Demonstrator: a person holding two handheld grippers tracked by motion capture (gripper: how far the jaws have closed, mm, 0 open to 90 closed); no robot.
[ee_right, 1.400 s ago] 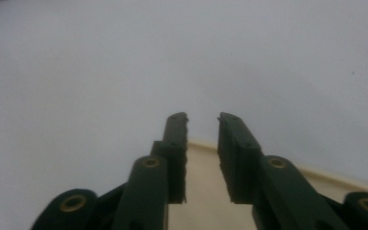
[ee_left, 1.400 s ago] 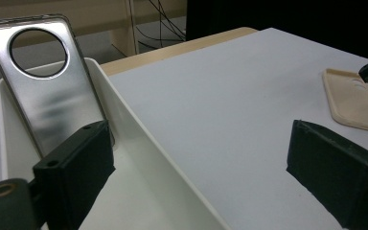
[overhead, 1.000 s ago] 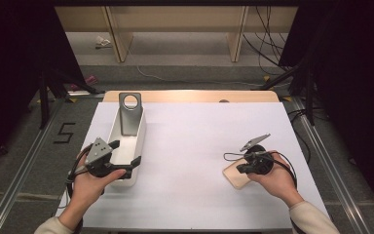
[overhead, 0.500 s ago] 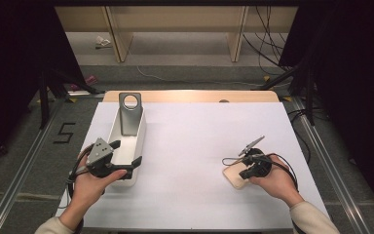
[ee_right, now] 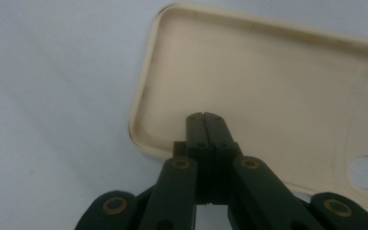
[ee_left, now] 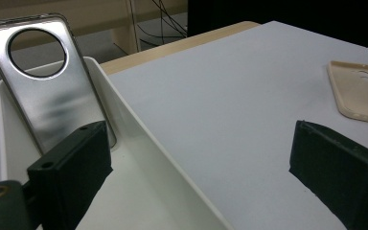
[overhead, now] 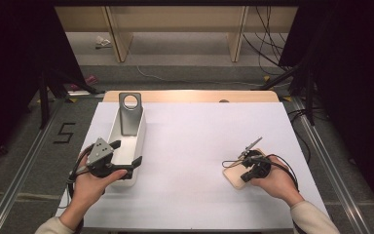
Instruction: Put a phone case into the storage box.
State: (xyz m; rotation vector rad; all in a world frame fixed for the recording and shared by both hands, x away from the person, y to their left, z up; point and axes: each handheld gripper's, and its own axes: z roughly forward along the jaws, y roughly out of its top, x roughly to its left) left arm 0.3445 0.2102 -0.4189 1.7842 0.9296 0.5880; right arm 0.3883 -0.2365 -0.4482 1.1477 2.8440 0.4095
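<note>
A beige phone case [overhead: 233, 176] lies hollow side up on the white table at the right. My right gripper [overhead: 244, 176] points down into it, jaws shut with nothing between them; in the right gripper view its tips [ee_right: 204, 118] sit over the beige case [ee_right: 268, 81] near one short end. A silver phone back with a round hole [overhead: 130, 116] leans upright at the far end of a white tray [overhead: 139, 137]. My left gripper [overhead: 125, 153] is open at the tray's near end, its fingers [ee_left: 72, 172] straddling the tray's right wall [ee_left: 139, 148]. The silver back [ee_left: 48, 81] stands ahead of it.
The white sheet covers the table [overhead: 199, 131], with a wooden strip along its far edge. Cables trail from both grippers. Table legs and loose cables lie on the floor beyond. A "5" is marked on the floor at the left.
The right gripper has shifted slightly over the beige case, its top plate tilting. The left gripper, tray and silver back have not moved.
</note>
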